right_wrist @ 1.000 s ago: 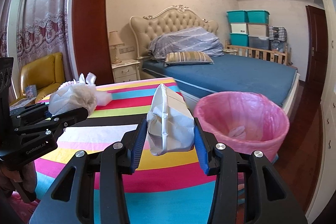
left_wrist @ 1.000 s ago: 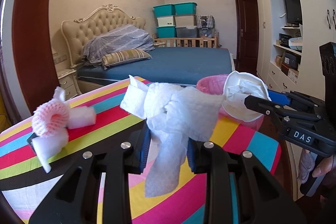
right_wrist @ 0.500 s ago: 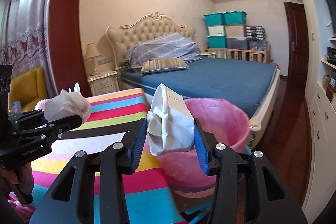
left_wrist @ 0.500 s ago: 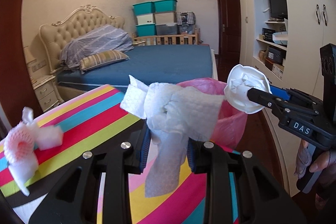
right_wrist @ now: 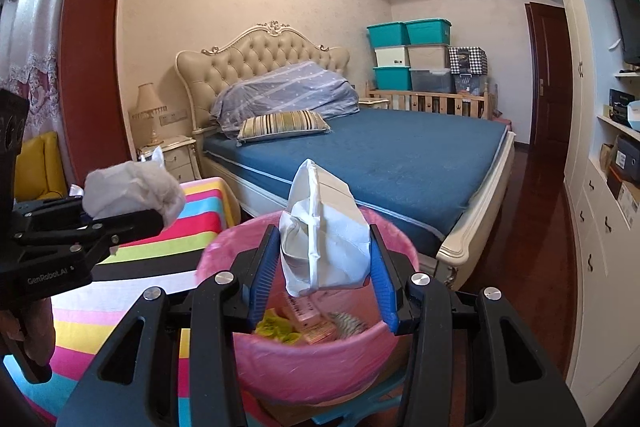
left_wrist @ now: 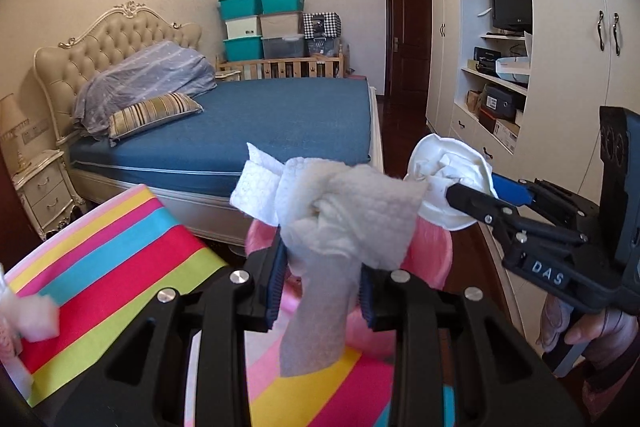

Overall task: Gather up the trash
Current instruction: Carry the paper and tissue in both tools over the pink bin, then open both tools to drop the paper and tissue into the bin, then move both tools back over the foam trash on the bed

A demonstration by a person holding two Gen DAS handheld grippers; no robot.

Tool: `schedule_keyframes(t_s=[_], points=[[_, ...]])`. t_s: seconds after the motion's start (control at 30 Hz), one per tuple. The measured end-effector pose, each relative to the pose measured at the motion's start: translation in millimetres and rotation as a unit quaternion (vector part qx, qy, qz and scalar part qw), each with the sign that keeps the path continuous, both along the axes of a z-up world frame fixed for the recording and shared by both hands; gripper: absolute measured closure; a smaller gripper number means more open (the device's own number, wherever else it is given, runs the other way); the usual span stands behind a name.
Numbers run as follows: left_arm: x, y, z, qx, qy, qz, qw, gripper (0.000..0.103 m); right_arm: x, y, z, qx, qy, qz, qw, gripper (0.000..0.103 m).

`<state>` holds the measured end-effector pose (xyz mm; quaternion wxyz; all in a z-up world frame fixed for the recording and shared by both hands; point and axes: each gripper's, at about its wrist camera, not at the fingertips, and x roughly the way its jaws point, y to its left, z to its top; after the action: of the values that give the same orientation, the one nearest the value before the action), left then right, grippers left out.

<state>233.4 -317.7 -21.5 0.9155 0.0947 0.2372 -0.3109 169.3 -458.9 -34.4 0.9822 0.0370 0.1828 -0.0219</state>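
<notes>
The pink bin (right_wrist: 304, 359) sits at six o'clock beneath the right gripper (right_wrist: 325, 267), clamped on a crushed cup (right_wrist: 324, 235). The left gripper (left_wrist: 320, 279), at nine o'clock, pinches a tissue (left_wrist: 344, 219); released early, it would likely fall onto the striped table (left_wrist: 116, 267).

Blue bed (right_wrist: 400, 163) with striped pillow (right_wrist: 284, 123), teal storage boxes (right_wrist: 408, 35) behind

Left gripper (left_wrist: 320, 279) and right gripper (right_wrist: 324, 267) (side by side) both clamped.
</notes>
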Motion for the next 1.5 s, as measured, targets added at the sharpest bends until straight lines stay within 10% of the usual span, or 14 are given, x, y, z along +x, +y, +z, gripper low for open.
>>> schedule_keyframes(t_s=[0.23,0.4,0.63,1.03,1.5], points=[[30.2,-25.3,-5.8,-0.005,0.023,-0.005,0.9997,0.069,22.0,-16.6,-10.9,0.012,0.012,0.002,1.0,0.059],[57.2,-38.1,-4.3,-0.013,0.034,-0.008,0.9993,0.048,32.0,-36.5,-10.0,0.037,0.003,-0.003,0.999,0.039],[50.4,-20.2,9.0,-0.024,0.004,0.014,0.9996,0.023,8.3,-39.1,6.0,0.039,-0.025,-0.005,0.999,0.039],[11.0,84.2,12.5,0.007,-0.034,0.106,0.9937,0.005,-5.4,14.7,25.1,0.023,-0.027,0.05,0.998,0.038],[-84.8,264.2,-9.0,0.038,-0.04,0.237,0.9701,0.005,25.0,178.8,-3.3,0.028,0.038,0.18,0.982,0.033]])
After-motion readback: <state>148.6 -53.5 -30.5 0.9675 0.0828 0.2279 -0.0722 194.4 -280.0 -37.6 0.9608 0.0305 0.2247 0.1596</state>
